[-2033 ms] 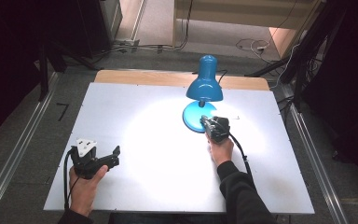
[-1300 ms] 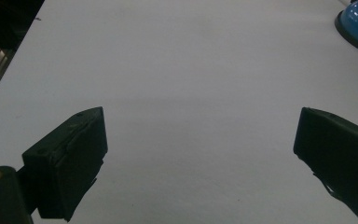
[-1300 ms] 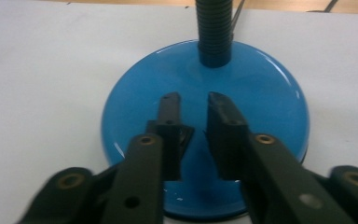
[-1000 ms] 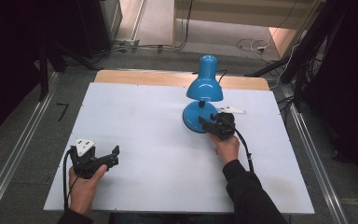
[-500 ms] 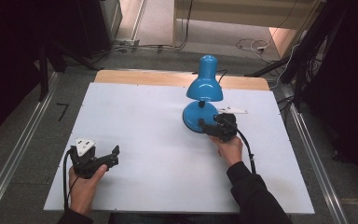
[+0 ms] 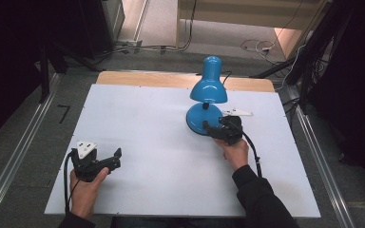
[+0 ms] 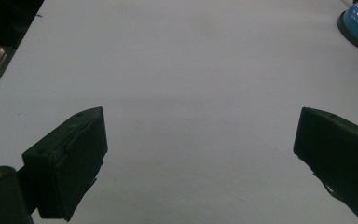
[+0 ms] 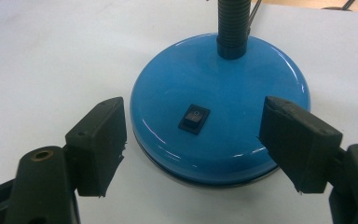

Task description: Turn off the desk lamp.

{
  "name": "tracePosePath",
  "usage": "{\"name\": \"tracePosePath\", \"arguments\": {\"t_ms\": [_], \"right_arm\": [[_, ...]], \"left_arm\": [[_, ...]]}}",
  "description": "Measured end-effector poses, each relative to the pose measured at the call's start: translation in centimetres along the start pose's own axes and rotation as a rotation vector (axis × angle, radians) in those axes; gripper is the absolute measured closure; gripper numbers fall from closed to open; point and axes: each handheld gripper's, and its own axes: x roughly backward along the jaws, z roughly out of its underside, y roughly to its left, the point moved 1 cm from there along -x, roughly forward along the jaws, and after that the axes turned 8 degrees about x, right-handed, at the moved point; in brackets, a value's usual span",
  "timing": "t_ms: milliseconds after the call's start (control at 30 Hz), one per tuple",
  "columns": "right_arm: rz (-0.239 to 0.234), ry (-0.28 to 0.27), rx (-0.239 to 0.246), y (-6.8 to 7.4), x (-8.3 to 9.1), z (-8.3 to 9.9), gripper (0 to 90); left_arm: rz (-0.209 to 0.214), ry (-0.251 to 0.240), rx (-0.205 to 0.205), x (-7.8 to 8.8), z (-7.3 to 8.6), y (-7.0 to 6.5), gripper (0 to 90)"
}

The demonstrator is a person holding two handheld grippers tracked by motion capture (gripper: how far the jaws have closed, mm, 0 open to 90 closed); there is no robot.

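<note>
Just beyond the gaping right gripper (image 8: 193, 144) — the lamp base (image 8: 223, 84).

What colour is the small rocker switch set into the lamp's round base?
Black: the switch stands out against the glossy blue base, clearest in the right gripper view.

Blue lamp (image 6: 208, 102) with black switch (image 8: 194, 118) on white table (image 6: 147, 128)

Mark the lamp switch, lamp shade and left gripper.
lamp switch (image 8: 194, 118), right gripper view, centre of the black rocker on the blue base.
lamp shade (image 6: 208, 89), high view, top of the blue dome.
left gripper (image 6: 115, 158), high view, between its open fingertips.
</note>
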Motion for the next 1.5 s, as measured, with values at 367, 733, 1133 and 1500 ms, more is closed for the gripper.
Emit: {"name": "tracePosePath", "arguments": {"t_ms": [367,733,1133,1500], "right_arm": [[0.011,0.012,0.002,-0.3,0.3,0.2,17.5],[0.012,0.03,0.003,-0.7,0.9,0.8,16.4],[0.019,0.034,0.002,-1.1,1.5,1.1,16.1],[0.009,0.043,0.007,-1.2,2.2,1.5,16.1]], "left_arm": [[0.001,0.002,0.003,0.0,0.0,0.0,3.4],[0.001,0.001,0.003,0.0,0.0,0.0,3.4],[0.0,0.001,0.004,0.0,0.0,0.0,3.4],[-0.002,0.003,0.003,-0.1,0.0,0.0,3.3]]}}
